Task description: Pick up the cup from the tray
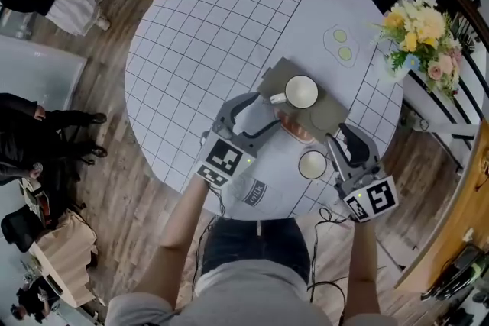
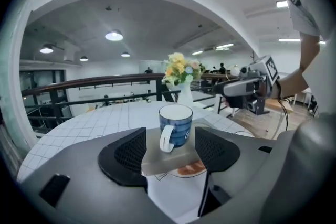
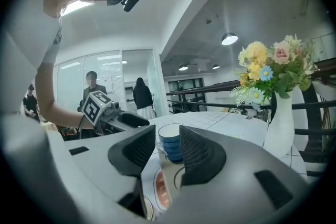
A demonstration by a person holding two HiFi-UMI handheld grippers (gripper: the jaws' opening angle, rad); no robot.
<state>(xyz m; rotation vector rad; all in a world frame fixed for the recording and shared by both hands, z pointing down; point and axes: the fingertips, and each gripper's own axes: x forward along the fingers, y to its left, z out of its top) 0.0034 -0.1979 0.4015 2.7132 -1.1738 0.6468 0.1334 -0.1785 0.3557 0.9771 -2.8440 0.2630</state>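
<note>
Blue striped cup (image 2: 176,126) upright; on grey tray (image 2: 163,159)

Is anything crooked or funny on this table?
Yes. The gray tray carrying the blue cup lies askew to the table grid, and only the right tool pinches its edge. The left tool is open around another edge, not squeezing. A tray gripped on one side looks wobbly.
</note>
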